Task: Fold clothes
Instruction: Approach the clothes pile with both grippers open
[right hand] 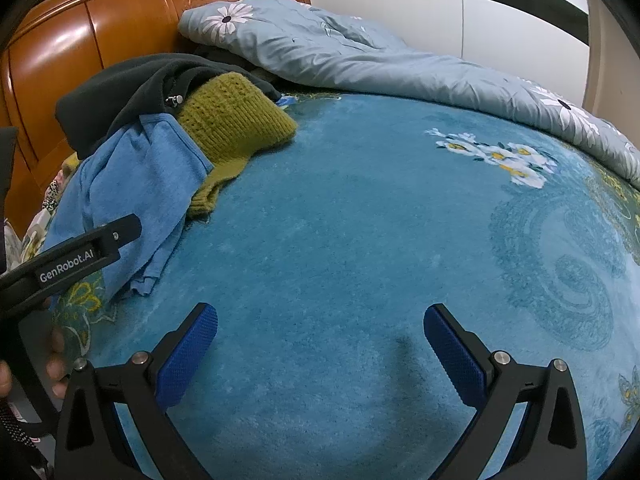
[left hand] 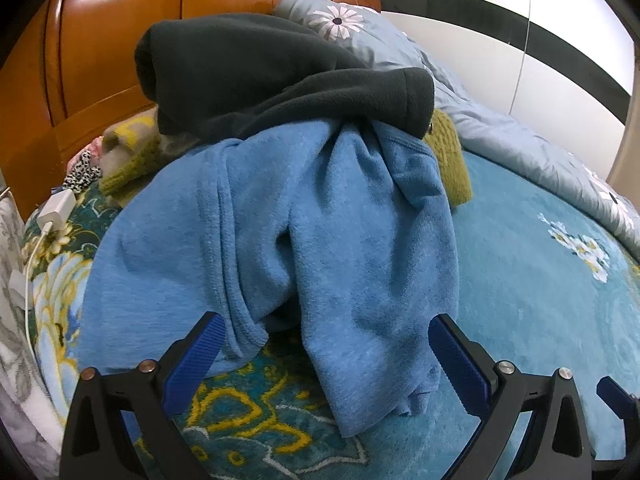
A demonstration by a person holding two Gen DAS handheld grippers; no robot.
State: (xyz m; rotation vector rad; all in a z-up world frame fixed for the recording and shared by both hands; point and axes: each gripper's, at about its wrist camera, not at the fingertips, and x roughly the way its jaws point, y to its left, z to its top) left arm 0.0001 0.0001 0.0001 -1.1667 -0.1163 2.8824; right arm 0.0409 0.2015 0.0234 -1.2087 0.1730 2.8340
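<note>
**Hovering over the clothes pile, both tongs released**

Spreading wide and grasping nothing, the left gripper (left hand: 324, 356) hangs over the blue fleece garment (left hand: 280, 232), which drapes down the front of a heap near the wooden headboard (left hand: 100, 40). A dark fleece (left hand: 256, 72) lies on top, an olive knit (right hand: 232, 120) beneath. The right gripper (right hand: 320, 344), also wide open and empty, points at bare teal bedspread (right hand: 360, 220).
</note>
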